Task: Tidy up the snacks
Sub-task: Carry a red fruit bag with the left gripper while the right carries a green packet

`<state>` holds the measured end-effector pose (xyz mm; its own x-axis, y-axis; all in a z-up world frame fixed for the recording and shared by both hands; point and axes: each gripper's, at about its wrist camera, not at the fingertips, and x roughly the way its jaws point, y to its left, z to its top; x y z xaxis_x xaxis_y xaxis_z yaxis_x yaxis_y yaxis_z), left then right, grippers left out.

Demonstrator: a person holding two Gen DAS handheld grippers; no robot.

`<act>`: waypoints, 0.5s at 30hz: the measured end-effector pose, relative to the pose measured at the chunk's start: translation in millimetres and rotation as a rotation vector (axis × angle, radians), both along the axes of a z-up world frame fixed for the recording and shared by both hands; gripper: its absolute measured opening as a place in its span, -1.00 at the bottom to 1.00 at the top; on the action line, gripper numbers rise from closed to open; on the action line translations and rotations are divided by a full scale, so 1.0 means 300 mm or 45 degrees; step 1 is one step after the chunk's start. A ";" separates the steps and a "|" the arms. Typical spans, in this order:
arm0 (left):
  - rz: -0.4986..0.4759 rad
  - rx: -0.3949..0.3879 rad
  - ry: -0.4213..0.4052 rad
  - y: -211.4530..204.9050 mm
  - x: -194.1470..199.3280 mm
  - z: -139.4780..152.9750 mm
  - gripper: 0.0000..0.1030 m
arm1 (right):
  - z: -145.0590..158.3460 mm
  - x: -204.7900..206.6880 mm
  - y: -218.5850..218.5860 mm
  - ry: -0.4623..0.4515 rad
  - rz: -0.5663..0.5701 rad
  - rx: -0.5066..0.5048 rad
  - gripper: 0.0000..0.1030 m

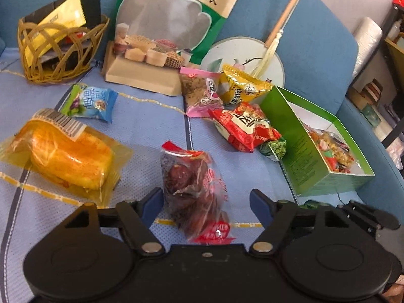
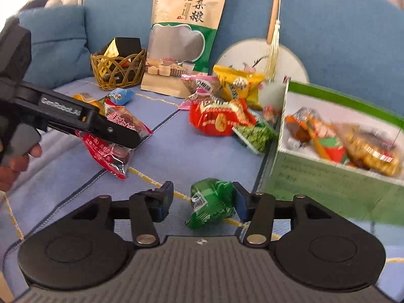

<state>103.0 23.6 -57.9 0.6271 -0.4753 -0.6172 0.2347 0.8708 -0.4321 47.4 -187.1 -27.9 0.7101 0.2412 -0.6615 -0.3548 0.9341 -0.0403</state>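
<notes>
Both grippers (image 1: 205,202) (image 2: 203,200) gape beside green box (image 2: 341,176) wall.

loose snack packets (image 1: 194,176) about nine; one basket (image 1: 60,50); one green box (image 1: 315,151); one big pouch (image 1: 171,25); one fan (image 1: 242,55).

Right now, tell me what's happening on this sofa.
A person is sorting snacks with two handheld grippers. The left gripper has its jaws wide open around a red date packet, not pressing it. The right gripper is open around a small green packet. A green box already holds several snacks; others lie loose on the blue cushion.
</notes>
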 end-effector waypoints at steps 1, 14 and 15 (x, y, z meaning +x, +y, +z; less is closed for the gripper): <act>0.004 0.001 0.005 0.001 0.004 0.000 1.00 | -0.006 0.001 0.000 -0.002 -0.013 -0.002 0.70; -0.071 0.013 -0.021 -0.055 0.006 0.101 0.09 | 0.040 -0.018 -0.076 -0.082 -0.079 0.148 -0.01; -0.092 0.004 -0.050 -0.075 0.006 0.135 0.08 | 0.068 -0.025 -0.089 -0.132 -0.090 0.164 -0.01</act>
<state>104.7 1.2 -17.4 0.6147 -0.5183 -0.5946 0.3138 0.8523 -0.4185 40.0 -213.9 -7.4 0.7913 0.2659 -0.5506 -0.2879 0.9565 0.0481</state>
